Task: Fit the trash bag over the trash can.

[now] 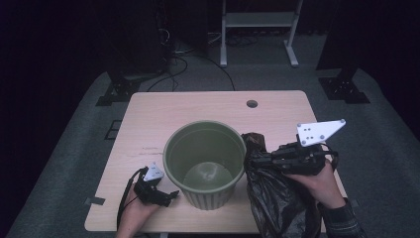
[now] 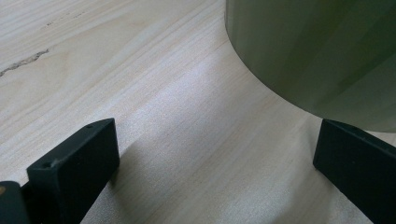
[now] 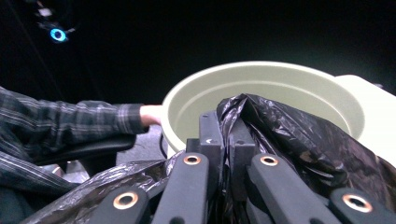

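Note:
A green plastic bin (image 1: pixel 205 161) stands upright and empty in the middle of the wooden table (image 1: pixel 198 106). My right gripper (image 1: pixel 252 159) is shut on a black bin bag (image 1: pixel 275 196), whose top edge is pinched by the bin's right rim while the rest hangs down to the right of the bin. In the right gripper view the closed jaws clamp the crinkled bag (image 3: pixel 289 135) in front of the bin's rim (image 3: pixel 261 70). My left gripper (image 1: pixel 171 194) rests open on the table at the bin's lower left. In its own view the bin's wall (image 2: pixel 317 51) curves past its right jaw.
A small round hole (image 1: pixel 251 103) sits near the table's far edge. Beyond the table are a white frame (image 1: pixel 257 22), floor cables (image 1: pixel 178 64) and dark stand bases (image 1: pixel 116 91). A plaid sleeve (image 3: pixel 65 123) shows in the right gripper view.

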Motion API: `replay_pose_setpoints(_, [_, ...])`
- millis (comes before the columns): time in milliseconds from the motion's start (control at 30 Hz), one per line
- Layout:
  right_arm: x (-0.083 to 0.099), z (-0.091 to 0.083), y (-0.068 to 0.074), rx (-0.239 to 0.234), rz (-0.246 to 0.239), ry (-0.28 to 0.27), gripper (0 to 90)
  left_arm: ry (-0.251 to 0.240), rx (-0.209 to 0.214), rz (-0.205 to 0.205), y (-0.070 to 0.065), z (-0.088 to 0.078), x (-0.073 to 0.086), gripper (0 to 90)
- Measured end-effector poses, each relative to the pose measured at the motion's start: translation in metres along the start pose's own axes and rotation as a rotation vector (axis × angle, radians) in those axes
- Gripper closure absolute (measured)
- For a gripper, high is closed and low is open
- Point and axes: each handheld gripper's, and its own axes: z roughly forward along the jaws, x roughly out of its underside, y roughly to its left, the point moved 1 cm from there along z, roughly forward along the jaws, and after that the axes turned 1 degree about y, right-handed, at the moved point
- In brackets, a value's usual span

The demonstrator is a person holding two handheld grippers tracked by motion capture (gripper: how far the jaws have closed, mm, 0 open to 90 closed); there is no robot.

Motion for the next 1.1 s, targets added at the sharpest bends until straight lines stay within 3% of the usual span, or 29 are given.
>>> replay_pose_setpoints(100, [-0.010,0.003,0.001,-0.054,-0.002,-0.017,87.8,0.000,0.000,0.000,0.000,0.000,0.000,0.0])
replay_pose_setpoints(267, [-0.026,0.012,0.002,-0.108,-0.021,0.000,87.8,0.000,0.000,0.000,0.000,0.000,0.000,0.0])
replay_pose_setpoints(367, [-0.037,0.020,0.003,-0.168,-0.025,0.002,87.8,0.000,0.000,0.000,0.000,0.000,0.000,0.0])
replay_pose_setpoints(567, [-0.050,0.035,0.006,-0.228,-0.035,0.015,87.8,0.000,0.000,0.000,0.000,0.000,0.000,0.0])
replay_pose_setpoints(867, [-0.067,0.079,0.006,-0.315,-0.041,0.045,87.8,0.000,0.000,0.001,0.000,0.000,0.000,0.0])
replay_pose_setpoints(1100, [-0.076,0.119,0.018,-0.372,-0.039,0.070,87.8,0.000,0.000,0.001,0.000,0.000,0.000,0.0])
